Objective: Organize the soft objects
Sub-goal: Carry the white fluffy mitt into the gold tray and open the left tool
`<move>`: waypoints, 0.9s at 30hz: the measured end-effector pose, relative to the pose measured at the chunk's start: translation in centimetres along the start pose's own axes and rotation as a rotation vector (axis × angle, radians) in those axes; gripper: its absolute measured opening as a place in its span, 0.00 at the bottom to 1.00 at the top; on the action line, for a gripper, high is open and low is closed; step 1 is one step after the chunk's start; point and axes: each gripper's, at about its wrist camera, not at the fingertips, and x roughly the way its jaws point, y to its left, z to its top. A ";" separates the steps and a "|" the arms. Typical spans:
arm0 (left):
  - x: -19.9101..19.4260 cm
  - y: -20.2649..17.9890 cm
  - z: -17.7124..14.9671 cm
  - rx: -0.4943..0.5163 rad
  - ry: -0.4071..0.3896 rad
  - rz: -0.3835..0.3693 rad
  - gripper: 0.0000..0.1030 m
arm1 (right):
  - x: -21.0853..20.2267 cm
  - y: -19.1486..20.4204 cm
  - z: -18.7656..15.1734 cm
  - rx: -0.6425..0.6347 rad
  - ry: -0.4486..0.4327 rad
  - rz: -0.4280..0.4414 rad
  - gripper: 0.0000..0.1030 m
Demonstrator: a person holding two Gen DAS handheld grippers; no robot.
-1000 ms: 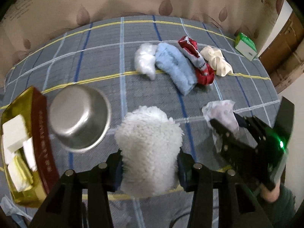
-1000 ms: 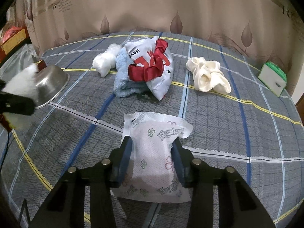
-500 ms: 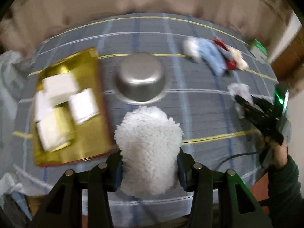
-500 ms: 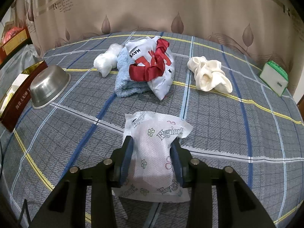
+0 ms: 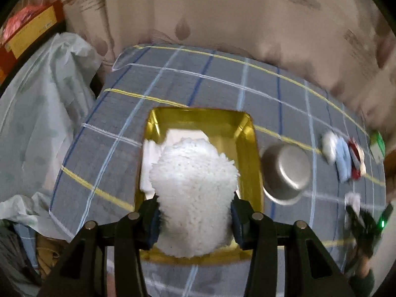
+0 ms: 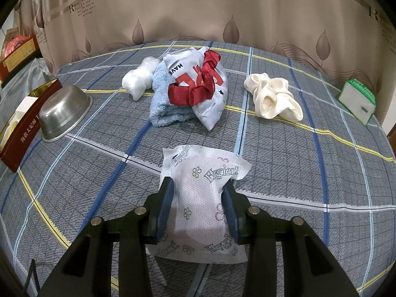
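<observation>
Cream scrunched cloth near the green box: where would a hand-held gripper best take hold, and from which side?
Probably the cream cloth is best pinched from above across its narrower left lobe, where the folds bunch into a raised ridge. It lies low and spread on the checked bedcover, so a sideways approach would likely just push it. Both sides around it look free of other things.

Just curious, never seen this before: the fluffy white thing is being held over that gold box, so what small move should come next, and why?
Probably lower the left gripper a little and open its jaws. The fluffy cloth hangs clamped above the gold box, which already holds white folded items, so letting go there should drop it in with them.
</observation>
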 end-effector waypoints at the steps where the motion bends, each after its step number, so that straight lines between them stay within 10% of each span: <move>1: 0.5 0.2 0.5 -0.007 0.000 -0.005 0.45 | 0.0 0.0 0.0 -0.001 0.000 -0.001 0.35; 27: 9.5 -4.3 6.4 0.055 0.106 -0.096 0.60 | 0.1 0.0 0.1 -0.001 0.000 -0.001 0.36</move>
